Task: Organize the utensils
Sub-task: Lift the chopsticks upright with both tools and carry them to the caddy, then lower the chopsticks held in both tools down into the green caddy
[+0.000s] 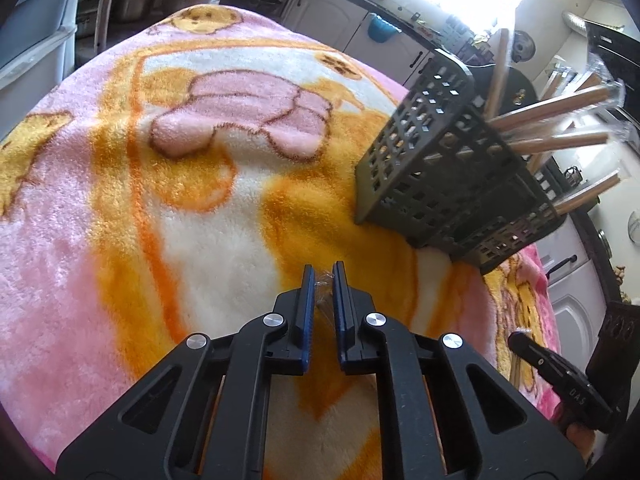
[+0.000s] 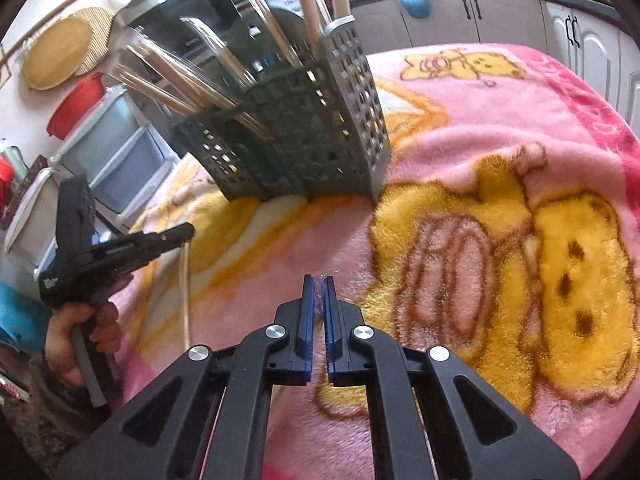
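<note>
Both claws are clamped on wrapped utensils: left claw (image 1: 323, 280) on one utensil (image 1: 322, 300), right claw (image 2: 319, 292) on another (image 2: 319, 307). Pickup step complete. Next: lift, insert into caddy (image 2: 304, 128) beyond, on blanket (image 2: 460, 112).

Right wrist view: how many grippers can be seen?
2. The right gripper at bottom centre; the left gripper at the left, held by a hand. None seems hidden.

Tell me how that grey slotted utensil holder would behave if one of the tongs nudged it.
The utensil holder looks like thin perforated plastic, so probably light and easy to shove. It stands on a soft fleece blanket and already looks tilted, so likely wobbly. The long wooden handles lean out past one side, so it may tip that way.
</note>
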